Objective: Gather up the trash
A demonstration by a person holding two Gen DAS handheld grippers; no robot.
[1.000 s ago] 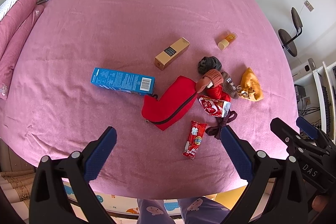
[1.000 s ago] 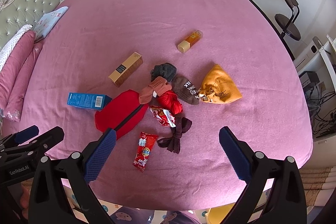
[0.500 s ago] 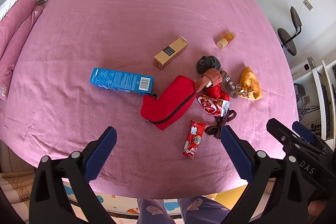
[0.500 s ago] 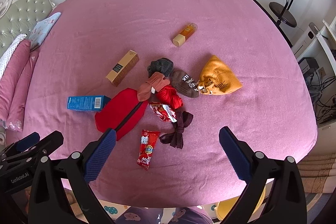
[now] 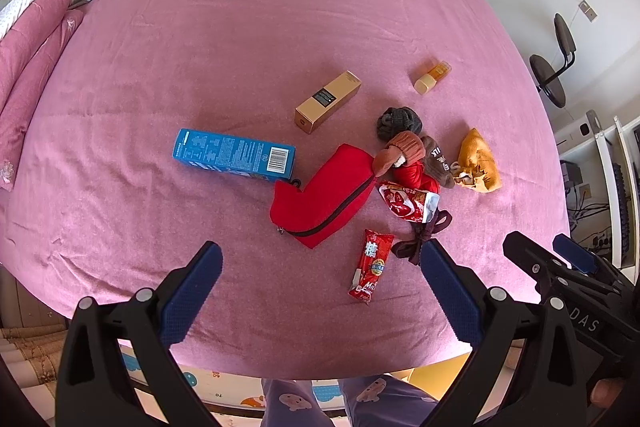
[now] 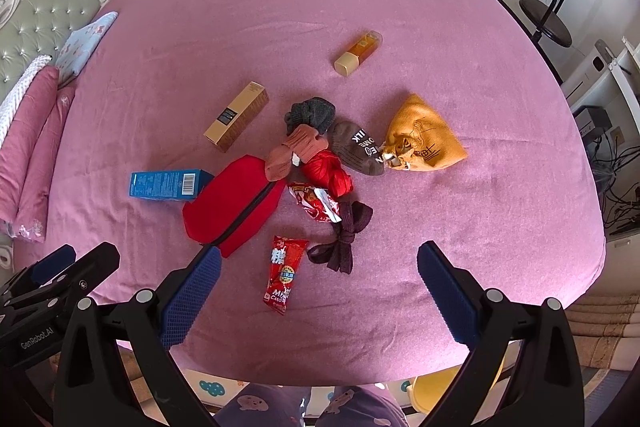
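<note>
Left gripper [image 5: 320, 291]: jaws spread wide, nothing between the blue pads. Right gripper [image 6: 318, 291]: same — wide apart, empty. Both hang above the near edge of the pink bed [image 6: 400, 7], neither touching anything.

Change over the last second: both views have drifted slightly; in the right wrist view the clutter now sits a little further up the frame and the headboard shows more. No item has moved and the jaw spacing is as before. Judgement: approach phase only, no trash collected yet.

Trash candidates, nearest first. Long red candy wrapper [image 6: 283, 273] lies flat, closest to the grippers, just beside the dark brown ribbon [image 6: 340, 243]. Crumpled red-and-silver wrapper [image 6: 316, 205] lies further in, touching the red zip pouch [image 6: 232, 207] and the heap of socks [image 6: 320, 143]. Blue box [image 5: 236, 155] and gold box [image 5: 328, 101] lie beyond — whether they count as trash I cannot tell. Small orange bottle [image 6: 358, 53] lies well apart, further up the bed.

Hidden or unclear: no bin is definitely in view; a yellow object [image 6: 436, 393] below the bed edge is cut off by the right finger. The person shows only as patterned trouser legs [image 5: 332, 401]. The wrappers' print is too small to read.
</note>
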